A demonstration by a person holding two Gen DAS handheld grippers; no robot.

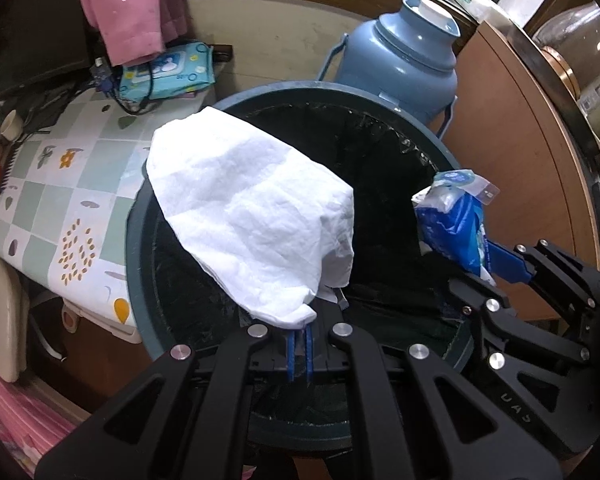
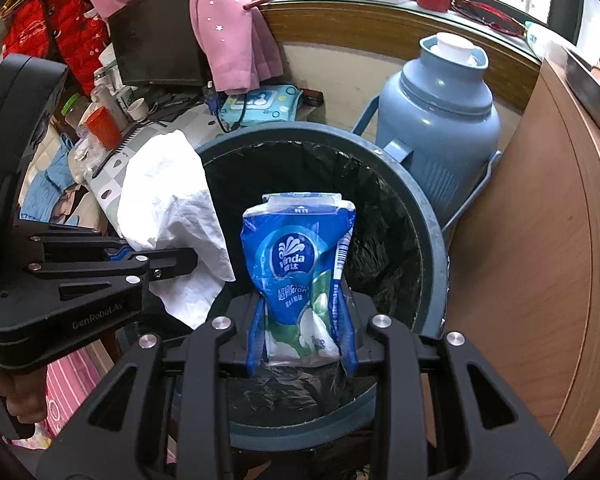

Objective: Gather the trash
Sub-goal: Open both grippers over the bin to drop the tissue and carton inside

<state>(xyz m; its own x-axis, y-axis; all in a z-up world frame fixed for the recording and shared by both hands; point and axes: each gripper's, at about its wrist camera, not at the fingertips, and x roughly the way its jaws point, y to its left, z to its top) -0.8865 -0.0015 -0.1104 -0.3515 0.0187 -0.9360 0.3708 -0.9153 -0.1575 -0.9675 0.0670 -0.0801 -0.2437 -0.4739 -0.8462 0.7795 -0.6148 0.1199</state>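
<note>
A round dark bin (image 1: 136, 240) with a black liner fills the middle of both views. In the left wrist view, my left gripper (image 1: 300, 330) is shut on a crumpled white paper tissue (image 1: 252, 216) that hangs over the bin's left half. My right gripper (image 2: 300, 308) is shut on an empty blue Vinda tissue wrapper (image 2: 296, 272), upright above the bin's (image 2: 432, 216) opening. Each gripper shows in the other's view: the right gripper (image 1: 496, 260) with the wrapper (image 1: 456, 224) at the bin's right rim, the left gripper (image 2: 188, 260) with the tissue (image 2: 172, 208) at its left rim.
A pale blue thermos jug (image 2: 436, 120) stands just behind the bin. A wooden panel (image 2: 540, 240) runs close along the right. To the left is a table with a chequered cloth (image 1: 60, 200), a wipes pack (image 1: 168, 70), a red cup (image 2: 104, 126) and hanging pink clothes (image 2: 228, 32).
</note>
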